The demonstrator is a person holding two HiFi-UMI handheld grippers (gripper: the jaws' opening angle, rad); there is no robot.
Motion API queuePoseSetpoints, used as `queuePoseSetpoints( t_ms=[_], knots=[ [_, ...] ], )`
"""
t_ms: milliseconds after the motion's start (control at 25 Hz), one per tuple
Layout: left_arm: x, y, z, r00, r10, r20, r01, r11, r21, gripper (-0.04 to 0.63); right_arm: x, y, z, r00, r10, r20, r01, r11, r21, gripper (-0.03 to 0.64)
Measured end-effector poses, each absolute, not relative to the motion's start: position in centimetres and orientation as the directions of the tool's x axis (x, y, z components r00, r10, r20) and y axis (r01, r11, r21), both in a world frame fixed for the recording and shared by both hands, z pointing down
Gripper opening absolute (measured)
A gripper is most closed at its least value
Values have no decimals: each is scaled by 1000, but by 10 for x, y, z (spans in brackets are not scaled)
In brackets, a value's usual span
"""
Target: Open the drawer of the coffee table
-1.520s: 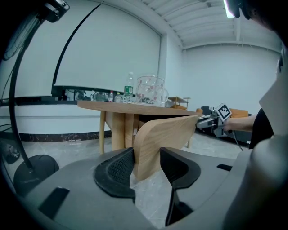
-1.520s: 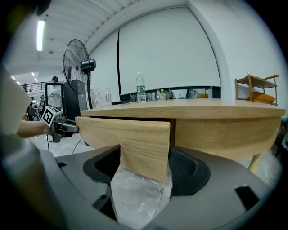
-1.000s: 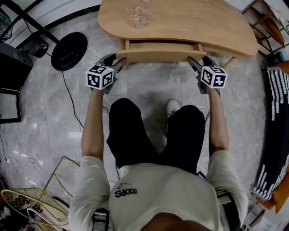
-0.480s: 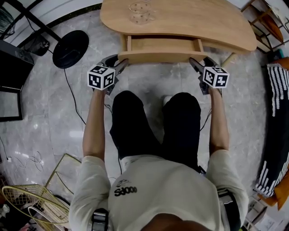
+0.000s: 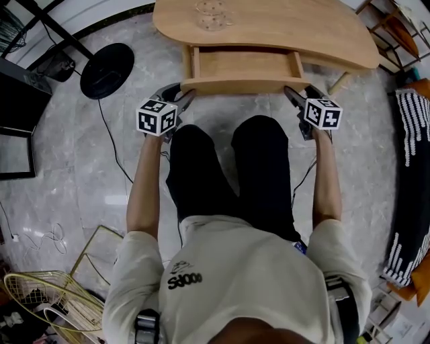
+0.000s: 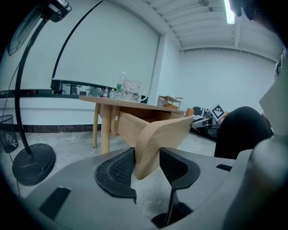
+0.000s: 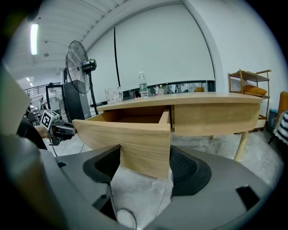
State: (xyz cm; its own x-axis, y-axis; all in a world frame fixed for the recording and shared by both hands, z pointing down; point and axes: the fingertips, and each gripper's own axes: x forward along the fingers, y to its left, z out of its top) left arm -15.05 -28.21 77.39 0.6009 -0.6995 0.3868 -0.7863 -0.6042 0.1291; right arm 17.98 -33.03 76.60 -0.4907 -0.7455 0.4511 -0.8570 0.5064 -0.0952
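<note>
The wooden coffee table (image 5: 302,27) stands at the top of the head view, with its drawer (image 5: 245,64) pulled partly out toward me. My left gripper (image 5: 185,97) is shut on the left end of the curved drawer front (image 5: 238,85). In the left gripper view that end (image 6: 162,134) sits between the black pads of my left gripper (image 6: 146,164). My right gripper (image 5: 290,94) is shut on the front's right end. The right gripper view shows the panel (image 7: 130,139) held in my right gripper (image 7: 144,164), and the open drawer box behind it looks empty.
A clear glass jug (image 5: 211,15) stands on the table top. A fan's round black base (image 5: 106,70) and its cable lie on the floor at left. A wire basket (image 5: 40,306) is at bottom left, a striped cushion (image 5: 410,168) at right. The person's legs are below the drawer.
The drawer has slid further out from under the table top. Both grippers have come back toward the person with its front held between them.
</note>
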Motion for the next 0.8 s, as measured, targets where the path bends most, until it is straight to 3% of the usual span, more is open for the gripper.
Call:
queuePoseSetpoints(
  t_ms=[800],
  knots=[
    [-147, -244, 774, 658, -662, 358, -744, -645, 175, 175, 184, -292, 767, -486, -759, 434, -862, 499, -92, 302]
  ],
)
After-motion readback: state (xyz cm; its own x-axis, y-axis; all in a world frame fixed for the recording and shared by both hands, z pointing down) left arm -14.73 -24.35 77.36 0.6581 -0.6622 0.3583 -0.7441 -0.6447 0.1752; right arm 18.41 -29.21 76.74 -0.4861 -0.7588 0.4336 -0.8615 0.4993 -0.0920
